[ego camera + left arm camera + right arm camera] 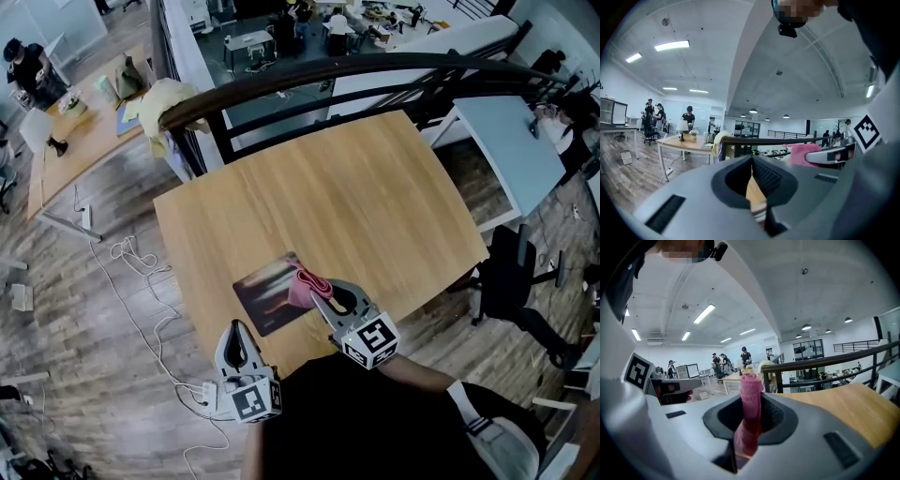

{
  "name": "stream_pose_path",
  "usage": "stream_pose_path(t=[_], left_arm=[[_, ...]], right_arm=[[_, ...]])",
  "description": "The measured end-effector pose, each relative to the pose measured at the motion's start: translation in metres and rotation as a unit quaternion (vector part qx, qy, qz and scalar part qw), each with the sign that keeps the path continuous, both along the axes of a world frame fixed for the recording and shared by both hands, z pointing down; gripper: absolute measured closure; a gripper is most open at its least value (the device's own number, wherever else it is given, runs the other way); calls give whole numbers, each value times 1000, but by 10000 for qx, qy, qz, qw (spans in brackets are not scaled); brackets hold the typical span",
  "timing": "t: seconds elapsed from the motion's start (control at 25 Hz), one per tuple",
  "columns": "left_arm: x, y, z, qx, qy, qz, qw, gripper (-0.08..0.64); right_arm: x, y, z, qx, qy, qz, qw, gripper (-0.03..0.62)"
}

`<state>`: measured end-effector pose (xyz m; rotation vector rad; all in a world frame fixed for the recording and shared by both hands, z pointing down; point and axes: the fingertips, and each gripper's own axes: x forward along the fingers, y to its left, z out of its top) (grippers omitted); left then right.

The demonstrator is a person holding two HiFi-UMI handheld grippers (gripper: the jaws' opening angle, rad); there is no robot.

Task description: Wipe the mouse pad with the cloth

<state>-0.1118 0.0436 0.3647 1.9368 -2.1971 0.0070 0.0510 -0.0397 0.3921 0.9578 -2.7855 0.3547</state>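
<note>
1. Right gripper (319, 300) clamped on pink cloth (302, 284), cloth over mouse pad (262, 292), right side.
2. Left gripper (236, 330) closed, empty, near pad.
3. Likely wiping step; next, drag cloth across pad.

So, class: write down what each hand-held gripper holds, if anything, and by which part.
Right hand-held gripper: the pink cloth, pinched by a bunched fold, its end sticking out past the jaws. Left hand-held gripper: nothing, jaws together.
</note>
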Motion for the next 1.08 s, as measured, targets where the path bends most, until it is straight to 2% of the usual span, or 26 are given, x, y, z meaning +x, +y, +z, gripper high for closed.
stream_pose_path(t=[0.2, 0.4, 0.64, 1.08], left_arm=[[7, 3, 10, -4, -74, 151, 9999, 537], [10, -1, 1, 127, 149, 81, 9998, 537], [13, 1, 6, 119, -94, 179, 9997, 537], [14, 4, 3, 51, -69, 110, 9999, 537]], right_arm=[[-6, 7, 7, -47, 52, -43, 10000, 517], [-11, 14, 6, -32, 16, -167, 9999, 517], [-12, 15, 5, -14, 15, -141, 9999, 517], [-9, 18, 4, -20, 39, -127, 9999, 517]])
